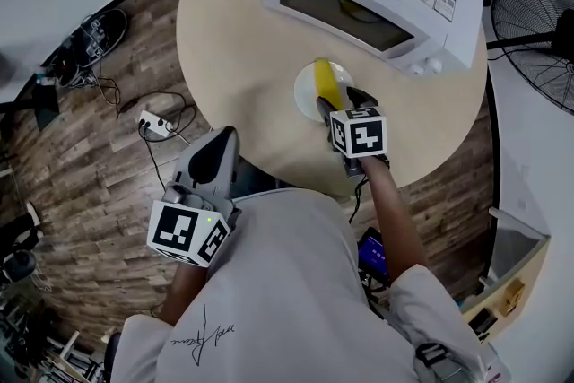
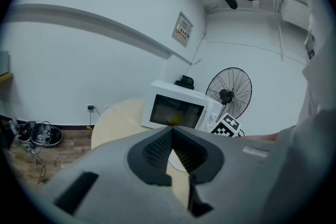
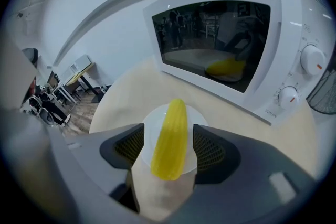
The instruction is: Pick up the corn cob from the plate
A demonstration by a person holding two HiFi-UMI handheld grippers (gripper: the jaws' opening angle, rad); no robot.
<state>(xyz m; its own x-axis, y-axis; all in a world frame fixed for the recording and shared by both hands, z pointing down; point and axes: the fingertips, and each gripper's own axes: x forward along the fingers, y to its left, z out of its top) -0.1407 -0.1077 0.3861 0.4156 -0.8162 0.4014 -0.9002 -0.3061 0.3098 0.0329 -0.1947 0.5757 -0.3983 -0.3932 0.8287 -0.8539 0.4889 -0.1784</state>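
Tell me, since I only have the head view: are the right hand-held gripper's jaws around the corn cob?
Observer: Yes. The right gripper view shows the right hand-held gripper with its jaws apart, one on each side of the corn cob, and neither pad is pressing on it.
Operator: Where does the cob's near end sit?
Observer: It reaches the near rim of the white plate, between the two pads.
Operator: What about the left one?
Observer: The left gripper view shows the left hand-held gripper with its jaws together at the tips and nothing between them.
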